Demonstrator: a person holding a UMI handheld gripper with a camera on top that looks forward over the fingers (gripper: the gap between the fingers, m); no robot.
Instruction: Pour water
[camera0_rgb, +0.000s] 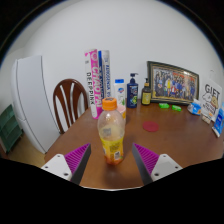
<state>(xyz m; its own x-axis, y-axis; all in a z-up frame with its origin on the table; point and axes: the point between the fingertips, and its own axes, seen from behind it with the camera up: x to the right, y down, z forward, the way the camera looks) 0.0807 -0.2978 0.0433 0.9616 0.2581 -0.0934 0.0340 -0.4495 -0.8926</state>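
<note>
Bottle stood upright on the desk, dead centre between the fingers and slightly ahead, long axis vertical. Fingers were apart, gap either side, not gripping. Straight push forward then close looked sufficient.

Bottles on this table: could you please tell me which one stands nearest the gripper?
The orange-capped bottle, standing between the open gripper's fingers; the white bottle, blue bottle and small brown bottle stand far back.

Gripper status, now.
Gripper: open. The bottle with the orange cap stands on the table between the fingers, with a gap at each side; nothing is gripped.
</note>
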